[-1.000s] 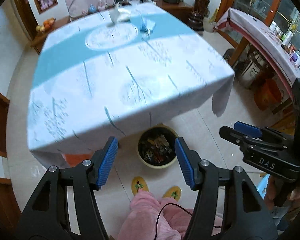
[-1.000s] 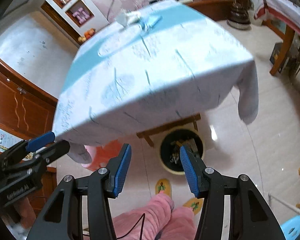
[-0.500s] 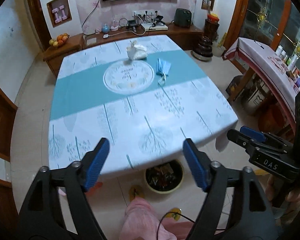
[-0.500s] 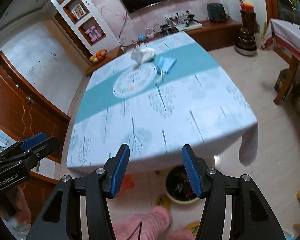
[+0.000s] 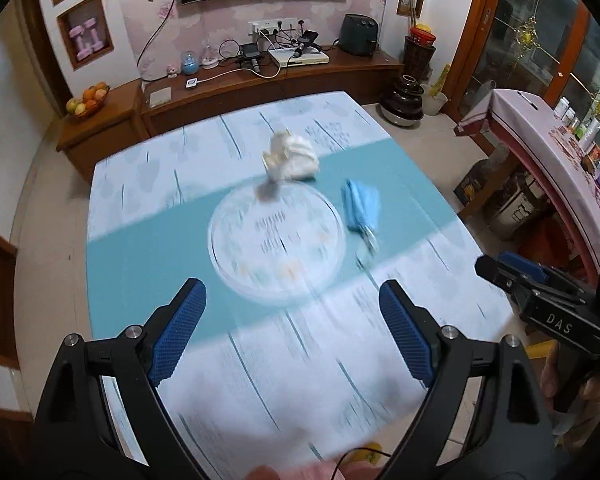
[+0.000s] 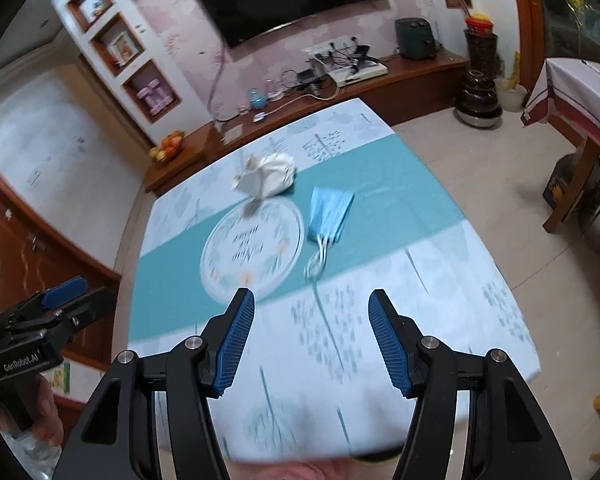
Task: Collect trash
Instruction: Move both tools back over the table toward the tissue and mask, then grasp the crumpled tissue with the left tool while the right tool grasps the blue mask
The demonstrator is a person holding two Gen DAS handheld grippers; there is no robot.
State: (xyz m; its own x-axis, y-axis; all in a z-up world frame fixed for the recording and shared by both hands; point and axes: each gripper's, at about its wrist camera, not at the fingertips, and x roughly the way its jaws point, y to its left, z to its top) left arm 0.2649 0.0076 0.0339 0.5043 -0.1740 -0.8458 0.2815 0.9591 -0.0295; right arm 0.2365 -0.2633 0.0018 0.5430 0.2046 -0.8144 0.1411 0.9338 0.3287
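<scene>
Both grippers [image 5: 292, 320] [image 6: 311, 336] risen above table edge [image 6: 534, 364], jaws opening, empty, tabletop trash [image 5: 292, 160] ahead.

Both claws [image 5: 292, 316] [image 6: 311, 330] opening, empty.

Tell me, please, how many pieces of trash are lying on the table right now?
2. A crumpled white tissue lies at the far edge of the round printed circle, and a blue face mask lies just right of that circle. Nothing else shows on the tablecloth.
</scene>
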